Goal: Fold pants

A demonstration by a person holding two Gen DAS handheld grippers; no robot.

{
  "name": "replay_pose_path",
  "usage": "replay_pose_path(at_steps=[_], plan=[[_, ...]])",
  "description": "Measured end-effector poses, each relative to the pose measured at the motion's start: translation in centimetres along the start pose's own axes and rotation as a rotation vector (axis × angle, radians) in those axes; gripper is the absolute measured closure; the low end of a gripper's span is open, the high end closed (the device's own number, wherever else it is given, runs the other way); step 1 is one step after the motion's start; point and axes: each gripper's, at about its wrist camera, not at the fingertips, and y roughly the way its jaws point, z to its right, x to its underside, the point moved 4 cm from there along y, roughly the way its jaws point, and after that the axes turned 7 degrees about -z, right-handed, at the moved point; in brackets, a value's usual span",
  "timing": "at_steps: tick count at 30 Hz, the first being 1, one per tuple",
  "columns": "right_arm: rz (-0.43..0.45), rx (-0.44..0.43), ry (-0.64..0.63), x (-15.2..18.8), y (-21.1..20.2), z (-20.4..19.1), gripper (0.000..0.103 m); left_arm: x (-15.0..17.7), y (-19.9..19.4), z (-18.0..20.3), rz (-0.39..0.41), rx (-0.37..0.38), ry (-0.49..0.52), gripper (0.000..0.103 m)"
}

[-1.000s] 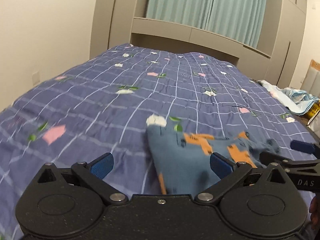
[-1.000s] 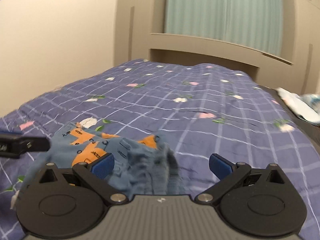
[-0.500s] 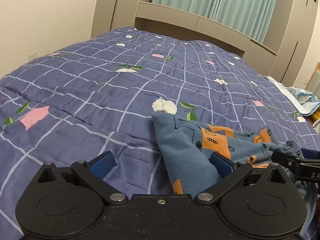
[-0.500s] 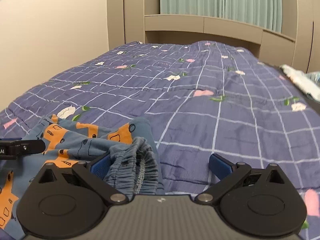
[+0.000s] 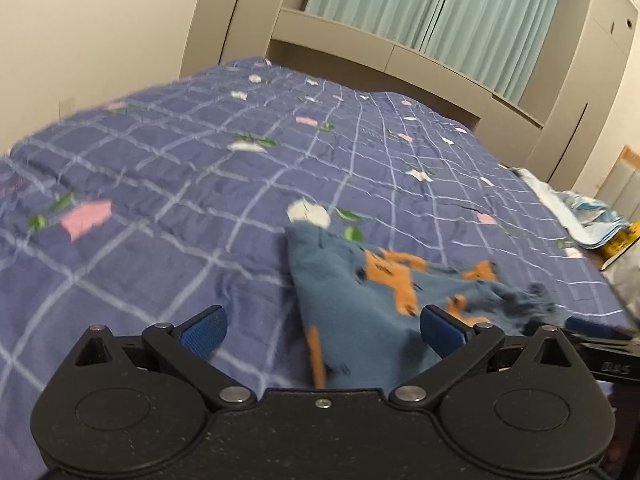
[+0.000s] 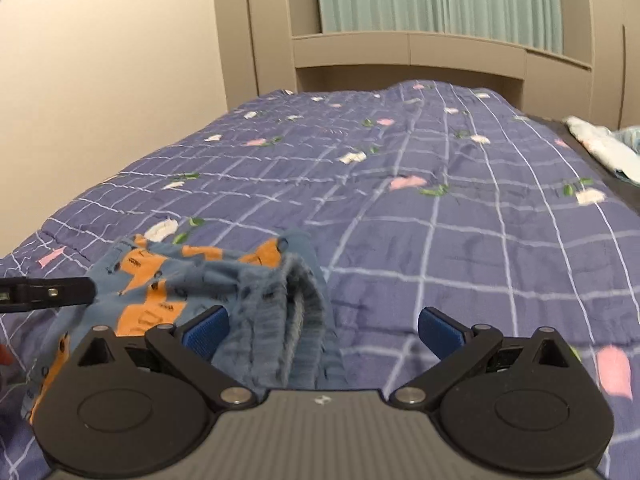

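Right now, nothing is being held: both the left hand-held gripper (image 5: 322,330) and the right hand-held gripper (image 6: 324,330) are being kept wide. The bunched pants (image 6: 256,292) on the bed (image 6: 440,200) could be getting grabbed too thickly, spoiling the fold.

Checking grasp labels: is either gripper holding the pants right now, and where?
Nothing held. Left gripper and right gripper are both open; the pants lie bunched on the quilt between them, with no pad closed on the fabric.

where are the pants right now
The pants lie bunched on the blue checked quilt at the bed's near end, between the open left gripper and right gripper.
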Motion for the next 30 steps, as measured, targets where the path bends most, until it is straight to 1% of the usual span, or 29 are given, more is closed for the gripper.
replay_pose_path(at_steps=[3, 5, 8, 10, 30], plan=[[-0.017, -0.017, 0.05, 0.4, -0.2, 0.7, 0.0, 1.3, 0.0, 0.3, -0.031, 0.003, -0.012, 0.001], [-0.032, -0.03, 0.076, 0.7, 0.0, 1.1, 0.0, 2.2, 0.2, 0.4, -0.04, -0.01, -0.002, 0.001], [-0.04, -0.051, 0.111, 1.2, 0.3, 1.6, 0.0, 3.1, 0.3, 0.8, -0.009, -0.033, 0.05, 0.001], [-0.037, -0.064, 0.131, 1.4, 0.4, 1.8, 0.0, 3.4, 0.3, 0.9, 0.002, -0.045, 0.066, 0.001], [-0.018, -0.091, 0.171, 2.0, 0.7, 2.2, 0.0, 3.6, 0.3, 1.0, 0.012, -0.05, 0.071, 0.0]])
